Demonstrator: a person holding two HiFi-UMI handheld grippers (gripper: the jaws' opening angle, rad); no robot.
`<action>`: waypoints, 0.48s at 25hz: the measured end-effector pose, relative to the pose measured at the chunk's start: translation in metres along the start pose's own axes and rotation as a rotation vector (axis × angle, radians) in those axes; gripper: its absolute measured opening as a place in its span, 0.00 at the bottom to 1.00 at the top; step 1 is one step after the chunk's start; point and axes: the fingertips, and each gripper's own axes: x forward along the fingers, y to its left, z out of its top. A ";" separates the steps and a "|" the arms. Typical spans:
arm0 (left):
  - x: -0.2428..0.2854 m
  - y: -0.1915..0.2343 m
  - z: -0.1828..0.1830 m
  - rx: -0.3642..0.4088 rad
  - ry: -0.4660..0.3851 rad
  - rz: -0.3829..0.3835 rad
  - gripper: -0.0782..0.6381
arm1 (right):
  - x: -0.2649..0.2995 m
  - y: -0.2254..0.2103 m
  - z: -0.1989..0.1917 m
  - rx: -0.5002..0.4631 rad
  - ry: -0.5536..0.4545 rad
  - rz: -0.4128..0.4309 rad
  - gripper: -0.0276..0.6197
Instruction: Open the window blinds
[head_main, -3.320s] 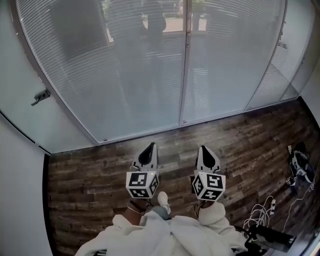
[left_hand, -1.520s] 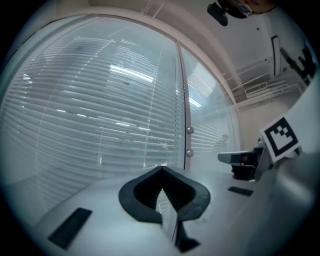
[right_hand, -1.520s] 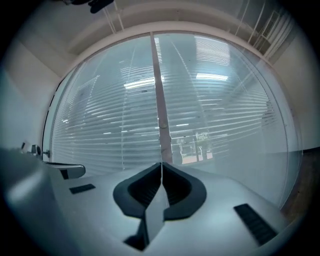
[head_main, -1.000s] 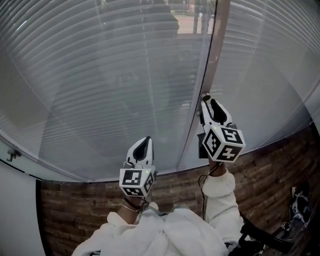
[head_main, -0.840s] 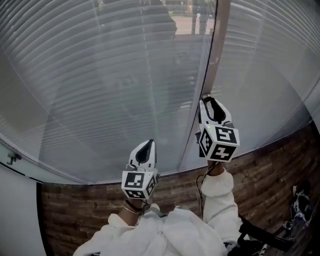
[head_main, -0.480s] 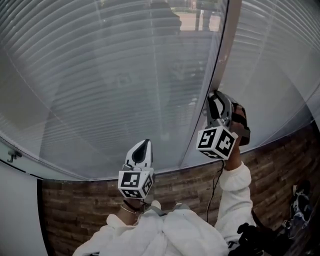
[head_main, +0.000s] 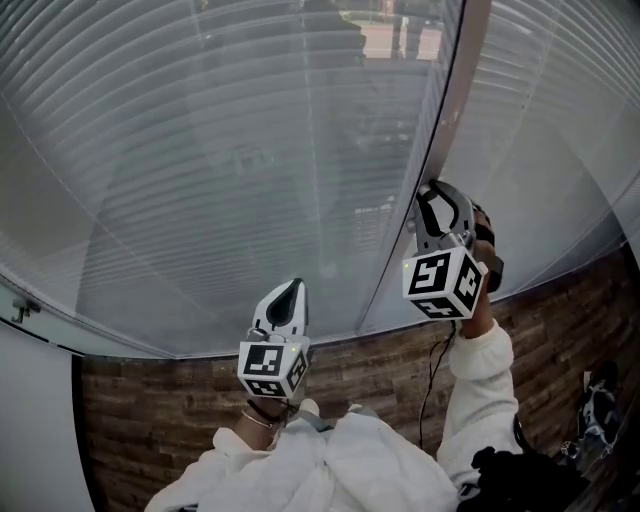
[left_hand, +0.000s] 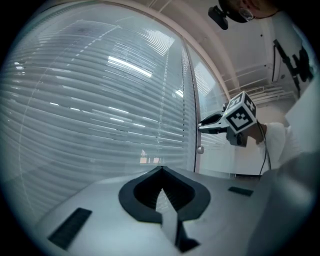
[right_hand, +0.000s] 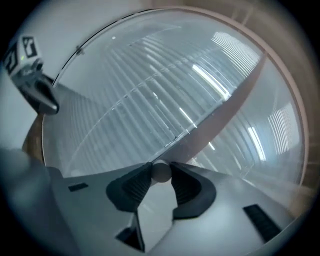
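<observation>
A person stands close to a glazed wall with slatted blinds (head_main: 250, 150) sealed behind the glass, seen from above.

The right hand-held gripper (head_main: 431, 190) is raised to the upright window frame (head_main: 455, 90) between two panes. It is clenched on a small round knob (right_hand: 161, 171) that sticks out from that frame. The right gripper view shows the knob pinched between the two ribbed pads.

Compared with a second ago, this gripper has rolled about its own length without leaving the knob. Its marker cube (head_main: 441, 283) shows a different face, and the person's hand (head_main: 485, 250) has swung round to the right side of the tool. This reads as a turn of the knob, the control that likely tilts the slats.

The slats look mostly closed, with only a bright patch of outdoors near the top. Whether they have started to tilt cannot be told. More turning is probably needed.

The left hand-held gripper (head_main: 291, 291) hangs lower, near the glass above the wooden floor (head_main: 200, 400). Its jaws are together on nothing, and it has kept its place.
</observation>
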 end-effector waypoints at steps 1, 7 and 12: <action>0.001 0.000 0.000 0.000 0.000 0.001 0.11 | 0.000 -0.001 0.000 0.090 -0.009 0.012 0.25; 0.001 0.002 -0.001 -0.006 0.002 0.003 0.11 | 0.001 -0.008 -0.002 0.559 -0.079 0.070 0.25; 0.002 0.001 -0.002 -0.006 0.002 0.000 0.11 | 0.001 -0.010 -0.007 0.811 -0.114 0.111 0.25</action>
